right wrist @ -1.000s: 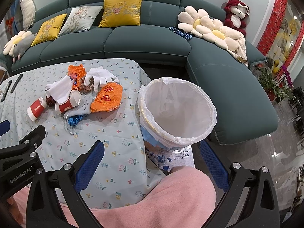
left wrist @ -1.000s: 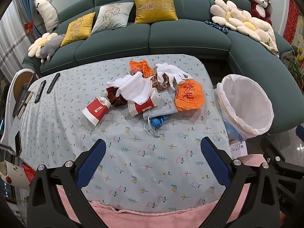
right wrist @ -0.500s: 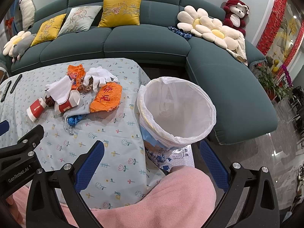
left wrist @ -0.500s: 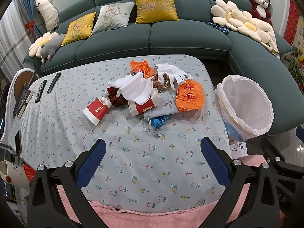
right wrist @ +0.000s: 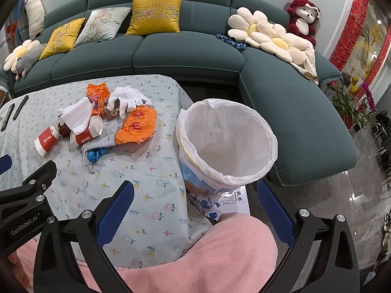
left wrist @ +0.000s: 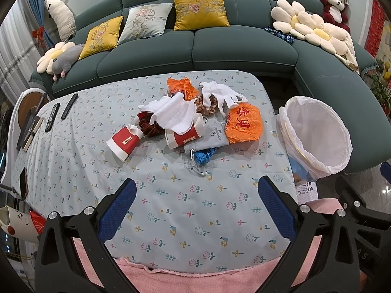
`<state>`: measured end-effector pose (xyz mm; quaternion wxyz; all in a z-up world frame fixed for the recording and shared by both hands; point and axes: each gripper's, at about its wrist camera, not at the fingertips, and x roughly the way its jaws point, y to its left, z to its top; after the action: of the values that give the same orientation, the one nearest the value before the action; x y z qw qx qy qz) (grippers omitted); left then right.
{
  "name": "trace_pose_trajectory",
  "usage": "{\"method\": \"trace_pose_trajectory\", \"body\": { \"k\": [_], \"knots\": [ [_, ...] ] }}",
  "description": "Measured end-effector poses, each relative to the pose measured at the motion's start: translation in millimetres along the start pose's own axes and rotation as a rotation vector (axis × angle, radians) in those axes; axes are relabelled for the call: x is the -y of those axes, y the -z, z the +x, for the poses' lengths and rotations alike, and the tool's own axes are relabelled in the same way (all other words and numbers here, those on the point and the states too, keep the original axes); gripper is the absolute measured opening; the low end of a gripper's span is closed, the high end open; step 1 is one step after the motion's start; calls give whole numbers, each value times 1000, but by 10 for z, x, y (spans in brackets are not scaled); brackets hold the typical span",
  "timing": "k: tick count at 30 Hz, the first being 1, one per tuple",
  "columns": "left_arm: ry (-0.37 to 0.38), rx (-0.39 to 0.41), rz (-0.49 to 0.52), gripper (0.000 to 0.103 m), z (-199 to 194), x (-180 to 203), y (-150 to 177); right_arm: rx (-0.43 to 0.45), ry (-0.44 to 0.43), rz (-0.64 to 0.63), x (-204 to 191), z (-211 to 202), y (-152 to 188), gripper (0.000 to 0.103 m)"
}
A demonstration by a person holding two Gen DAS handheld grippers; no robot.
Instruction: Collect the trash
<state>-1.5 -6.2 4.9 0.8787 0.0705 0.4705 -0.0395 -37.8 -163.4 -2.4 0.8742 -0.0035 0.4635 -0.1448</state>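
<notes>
While both grippers hover above the near edge of the tabletop (left wrist: 185, 210), the left gripper (left wrist: 196, 207) has its jaws spread wide and empty, and the right gripper (right wrist: 195, 210) likewise has its jaws wide with nothing between them. The trash pile (left wrist: 193, 119) lies on the floral cloth beyond the left gripper, well apart from its fingertips (left wrist: 122, 200). Within the pile, a white towel (left wrist: 174, 114) drapes over a red-and-white paper cup (left wrist: 183, 138); a second paper cup (left wrist: 124, 141) lies on its side just left of it. An orange bag (left wrist: 244, 122) lies to the right of the towel, white gloves (left wrist: 220, 96) behind it. The lined bin (right wrist: 227, 144) stands beside the tabletop edge, right of the pile, directly ahead of the right gripper.
</notes>
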Motion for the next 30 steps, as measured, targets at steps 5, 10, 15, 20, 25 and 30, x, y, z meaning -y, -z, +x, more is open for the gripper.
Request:
{"method": "trace_pose_trajectory", "body": {
  "k": [5,10,15,20,25,30],
  "knots": [
    [0,1,-1,95,-1,-2,3,0,0,2,1,-4,2,96],
    [0,3,1,95,-4,3,1,0,-1,3,8,-1,2,96],
    [1,2,0,95,-2,-2,3,1,0,1,6,-4,2,96],
    [0,3,0,95,-2,-2,3,1,0,1,4,-6,1,96],
    [1,2,-1,94,-5,0,1,1,1,1,6,-8,-3,96],
    [2,1,-1,92,-5,-9,-20,2,2,0,5,-14,-4,96]
  ]
}}
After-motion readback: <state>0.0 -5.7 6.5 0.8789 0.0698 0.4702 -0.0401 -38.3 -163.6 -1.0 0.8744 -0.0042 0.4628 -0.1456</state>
